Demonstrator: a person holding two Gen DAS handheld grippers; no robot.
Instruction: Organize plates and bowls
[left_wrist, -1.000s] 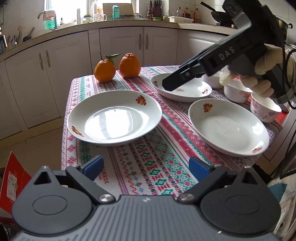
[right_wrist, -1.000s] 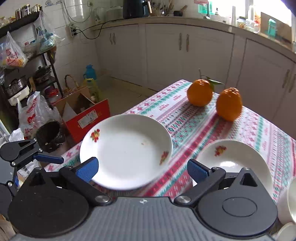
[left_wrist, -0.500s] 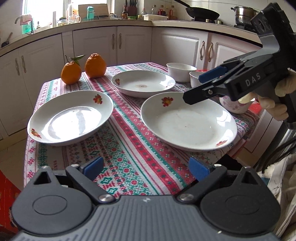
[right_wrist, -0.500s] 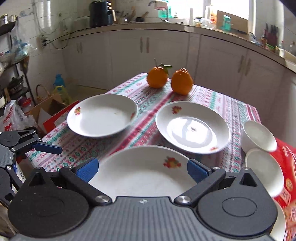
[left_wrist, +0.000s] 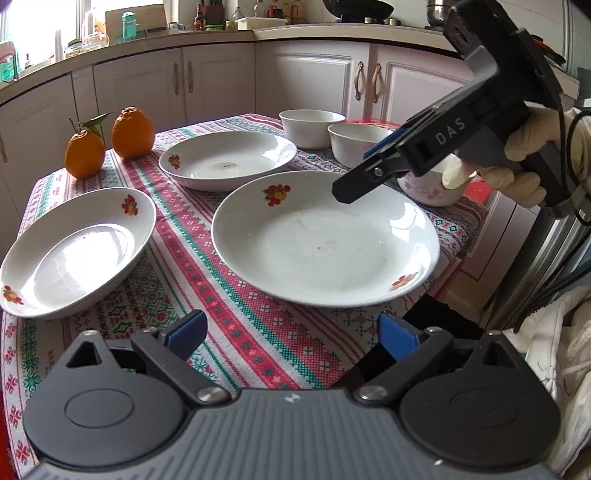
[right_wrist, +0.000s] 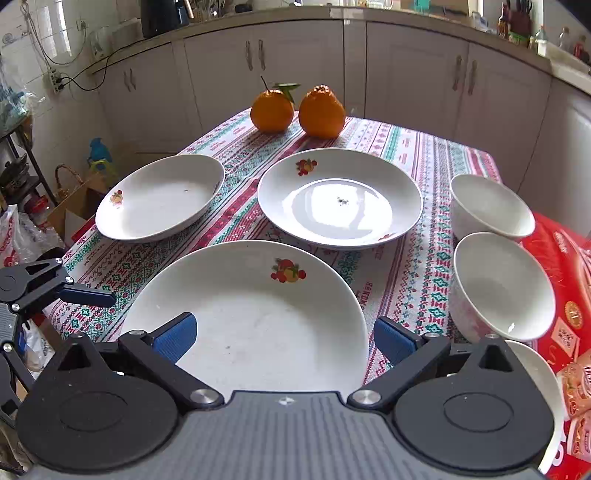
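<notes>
Three white plates with fruit prints lie on the patterned tablecloth: a near plate (left_wrist: 325, 240) (right_wrist: 251, 317), a left plate (left_wrist: 74, 254) (right_wrist: 159, 199) and a far plate (left_wrist: 227, 158) (right_wrist: 340, 199). Two white bowls (left_wrist: 312, 127) (left_wrist: 354, 142) and a floral bowl (left_wrist: 432, 188) stand at the table's right side. My right gripper (right_wrist: 284, 338) (left_wrist: 354, 173) hangs open over the near plate's rim, held by a gloved hand (left_wrist: 517, 162). My left gripper (left_wrist: 291, 334) (right_wrist: 92, 295) is open above the table's front edge, short of the near plate. Neither holds anything.
Two oranges (left_wrist: 85, 155) (left_wrist: 133, 127) sit at the far end of the table. A red box (right_wrist: 565, 295) lies under the bowls on the right. White cabinets (left_wrist: 221, 85) ring the room. A cardboard box (right_wrist: 74, 210) and bags stand on the floor beside the table.
My right gripper drew back from the left plate and now hovers over the near plate. My left gripper swung right and closer to the near plate. Both stayed open.
</notes>
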